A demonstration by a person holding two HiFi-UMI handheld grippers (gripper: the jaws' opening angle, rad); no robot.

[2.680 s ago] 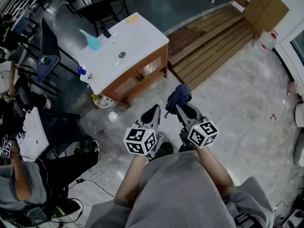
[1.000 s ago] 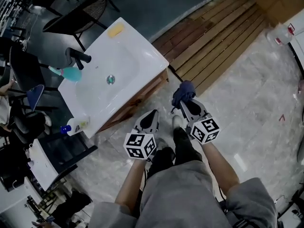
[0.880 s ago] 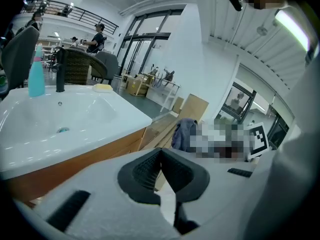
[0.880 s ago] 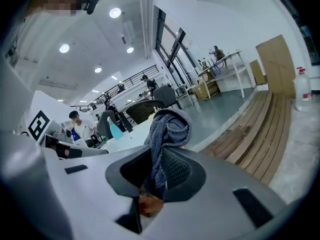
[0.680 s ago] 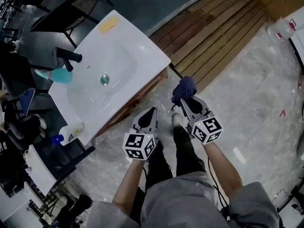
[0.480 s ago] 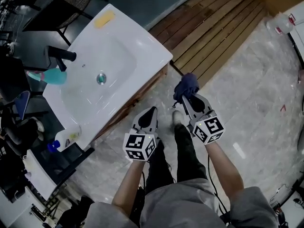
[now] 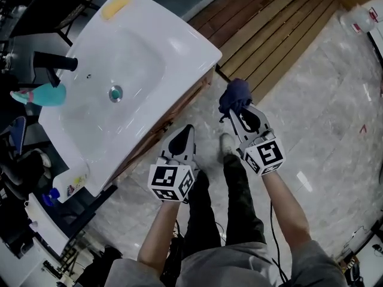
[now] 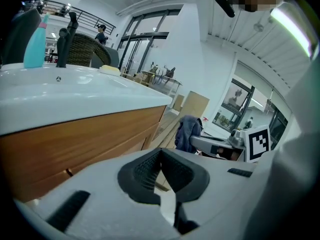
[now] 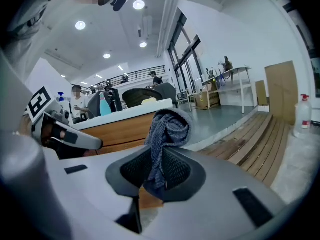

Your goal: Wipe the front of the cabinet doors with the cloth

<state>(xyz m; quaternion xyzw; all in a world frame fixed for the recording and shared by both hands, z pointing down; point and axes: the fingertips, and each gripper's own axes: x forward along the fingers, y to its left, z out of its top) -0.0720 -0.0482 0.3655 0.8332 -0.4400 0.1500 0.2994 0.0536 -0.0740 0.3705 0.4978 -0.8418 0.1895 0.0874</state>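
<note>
The right gripper (image 7: 239,109) clamped the cloth (image 7: 234,93) near the corner of the cabinet (image 7: 179,109). The left gripper (image 7: 187,130), jaws together on nothing, hung beside its front.

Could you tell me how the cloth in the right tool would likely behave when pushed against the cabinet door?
The cloth bunches in soft folds above the right tool, so probably floppy and light. Its coarse weave likely drags rather than slips.

Knitted dark blue cloth (image 9: 167,134), wood-grain cabinet doors (image 8: 75,146), glossy white basin (image 7: 125,70), polished marble floor (image 7: 335,124)
</note>
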